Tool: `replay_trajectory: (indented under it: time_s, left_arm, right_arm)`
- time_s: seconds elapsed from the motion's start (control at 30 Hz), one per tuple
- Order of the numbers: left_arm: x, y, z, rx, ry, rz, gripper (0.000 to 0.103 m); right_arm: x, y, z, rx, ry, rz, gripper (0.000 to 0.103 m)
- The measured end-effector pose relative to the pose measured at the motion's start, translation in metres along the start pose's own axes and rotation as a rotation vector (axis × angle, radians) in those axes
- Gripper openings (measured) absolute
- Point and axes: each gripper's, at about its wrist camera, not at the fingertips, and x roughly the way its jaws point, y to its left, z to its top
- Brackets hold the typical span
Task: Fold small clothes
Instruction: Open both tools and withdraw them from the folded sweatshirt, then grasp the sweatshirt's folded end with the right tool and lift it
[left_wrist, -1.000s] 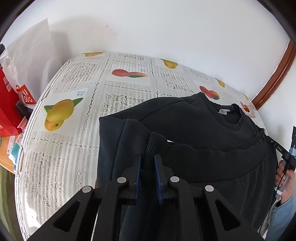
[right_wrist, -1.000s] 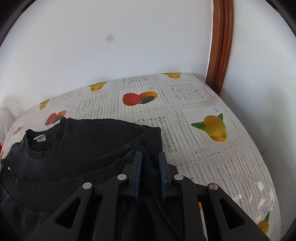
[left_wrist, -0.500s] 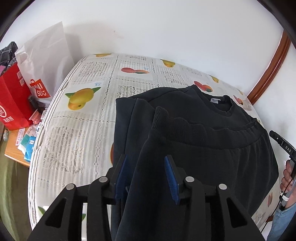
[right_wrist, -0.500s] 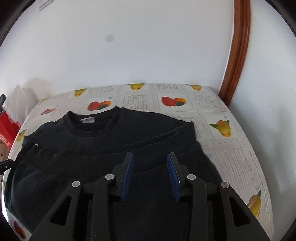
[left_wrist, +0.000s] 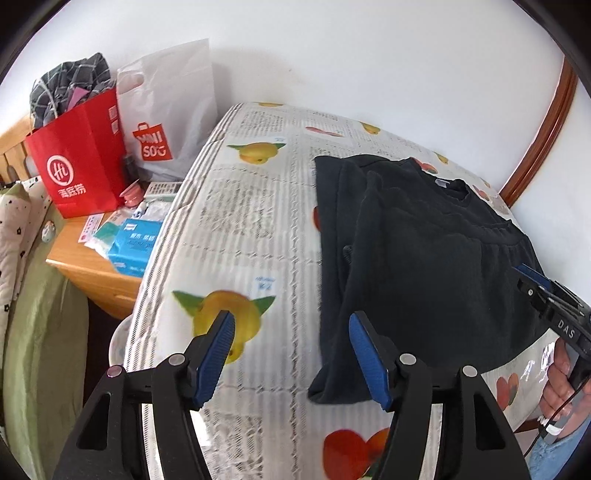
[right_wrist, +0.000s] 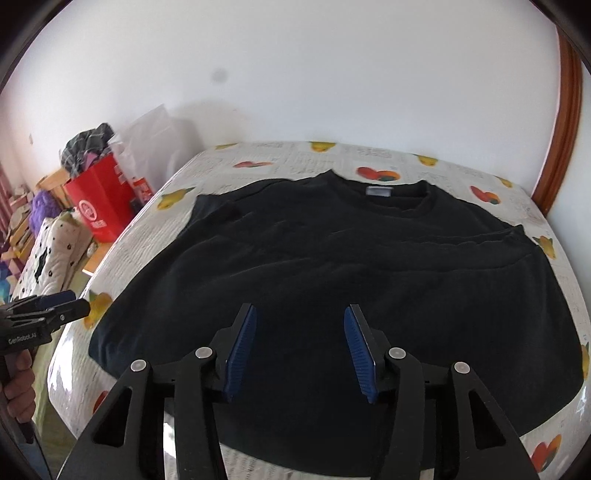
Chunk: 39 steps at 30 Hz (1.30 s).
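Right wrist view has the black sweatshirt (right_wrist: 332, 266) folded flat on the table (right_wrist: 369, 158), lying crosswise directly ahead of the right hand-held gripper (right_wrist: 299, 343), nearer than the left hand-held gripper (left_wrist: 290, 354); both empty, jaws opening.

The left wrist view looks forward and steeply down along the left tongs (left_wrist: 291, 354), from close above the near left part of the counter (left_wrist: 243, 236) with its fruit-print cloth; it faces the white wall, with a red paper bag (left_wrist: 79, 162) and a white plastic bag (left_wrist: 166, 110) left of the tongs. The right wrist view looks along the right tongs (right_wrist: 299, 347), from close above the counter's near edge, facing the same wall. Both views share the black sweatshirt (left_wrist: 424, 258) (right_wrist: 332, 266), the cloth, the bags and the brown door frame (left_wrist: 539, 133). Each view catches the other tongs at its outer edge.
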Motion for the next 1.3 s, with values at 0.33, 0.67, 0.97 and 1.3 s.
replay_trajectory:
  time_s: [0.33, 0.67, 0.97, 1.3]
  left_arm:
    - [-0.004, 0.050, -0.027, -0.032, 0.008, -0.037, 0.066]
    - [0.000, 0.081, -0.026, -0.094, -0.004, -0.128, 0.068]
    - [0.014, 0.073, -0.021, -0.089, 0.025, -0.164, 0.068]
    - [0.021, 0.052, -0.016, -0.072, 0.062, -0.117, 0.068]
  right_arm:
    - [0.006, 0.120, -0.061, -0.203, 0.037, 0.073, 0.054]
    - [0.040, 0.177, -0.071, -0.365, 0.041, 0.001, 0.060]
    - [0.047, 0.177, -0.070, -0.398, 0.031, -0.008, 0.056]
    - [0.024, 0.152, -0.050, -0.271, -0.039, 0.071, 0.011]
